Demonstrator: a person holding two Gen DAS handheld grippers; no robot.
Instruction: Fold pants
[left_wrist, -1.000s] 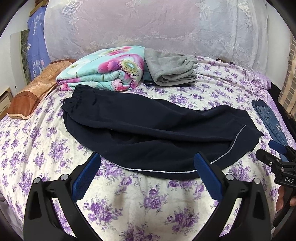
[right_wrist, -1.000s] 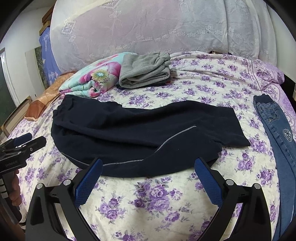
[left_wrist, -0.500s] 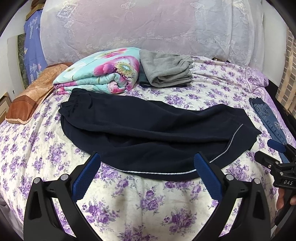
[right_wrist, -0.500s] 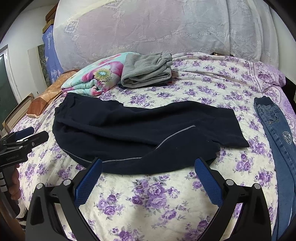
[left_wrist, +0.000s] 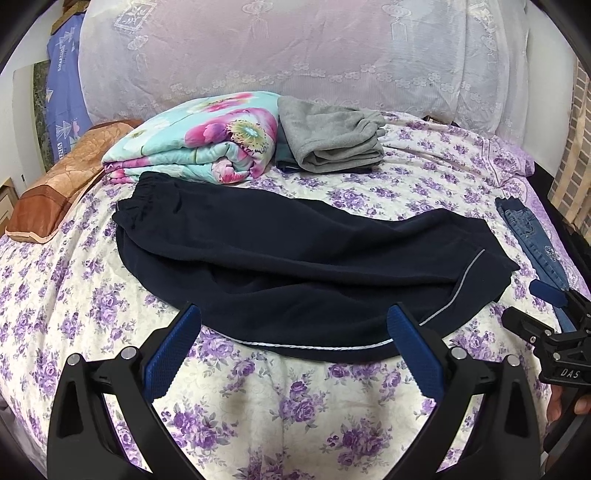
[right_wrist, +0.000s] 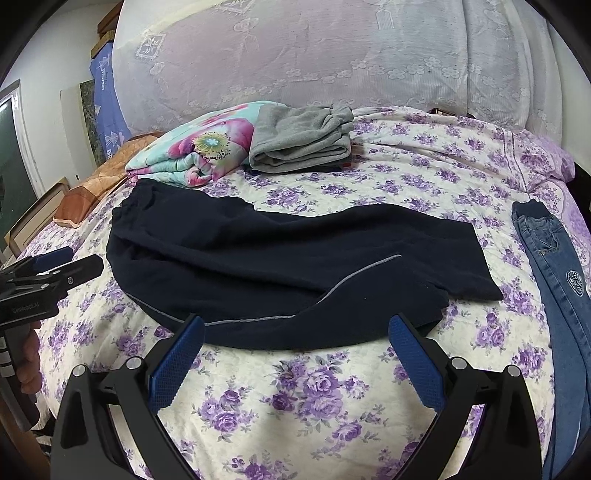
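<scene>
Dark navy pants (left_wrist: 295, 266) with a thin grey side stripe lie lengthwise across the bed, legs folded one over the other, waistband at the left, cuffs at the right. They also show in the right wrist view (right_wrist: 288, 269). My left gripper (left_wrist: 293, 354) is open and empty, hovering just in front of the pants' near edge. My right gripper (right_wrist: 295, 354) is open and empty, also in front of the near edge, toward the cuffs. The right gripper shows at the right edge of the left wrist view (left_wrist: 546, 317), the left one at the left edge of the right wrist view (right_wrist: 55, 266).
The bed has a purple-flowered sheet (left_wrist: 280, 398). A folded floral quilt (left_wrist: 207, 144) and folded grey pants (left_wrist: 328, 136) lie behind the navy pants. Blue jeans (right_wrist: 554, 288) lie along the right edge. An orange pillow (left_wrist: 62, 184) lies at the far left. A lace-covered headboard (left_wrist: 295, 55) stands behind.
Both grippers have drawn slightly back and up from the bed, so the pants sit a little farther away in view. The pants have not moved. Both grippers stay open.
</scene>
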